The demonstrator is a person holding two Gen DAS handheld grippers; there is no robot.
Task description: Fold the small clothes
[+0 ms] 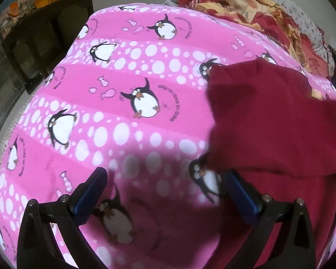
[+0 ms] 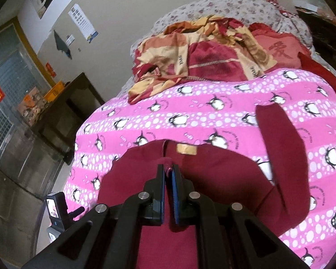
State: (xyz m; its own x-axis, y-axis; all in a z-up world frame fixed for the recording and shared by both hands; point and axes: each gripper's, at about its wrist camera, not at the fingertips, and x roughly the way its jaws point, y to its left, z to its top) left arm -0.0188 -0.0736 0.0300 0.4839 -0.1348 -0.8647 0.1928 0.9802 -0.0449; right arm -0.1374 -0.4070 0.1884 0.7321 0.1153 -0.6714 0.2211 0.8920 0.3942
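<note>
A dark red garment (image 2: 212, 174) lies on a pink penguin-print sheet (image 2: 190, 121), one sleeve (image 2: 277, 139) stretched out to the right and a tan neck label (image 2: 187, 149) showing. My right gripper (image 2: 168, 171) is shut on a pinch of the red cloth near the neckline and holds it up. In the left wrist view the same red garment (image 1: 280, 123) hangs blurred across the right half. My left gripper (image 1: 165, 192) is open above the pink sheet (image 1: 123, 89), nothing between its blue pads, and its right finger (image 1: 242, 197) sits at the garment's edge.
A crumpled red and yellow quilt (image 2: 201, 62) and a floral pillow (image 2: 224, 9) lie at the head of the bed. A dark wooden table (image 2: 65, 116) with orange items stands left of the bed. A small camera on a stand (image 2: 56, 210) is at the lower left.
</note>
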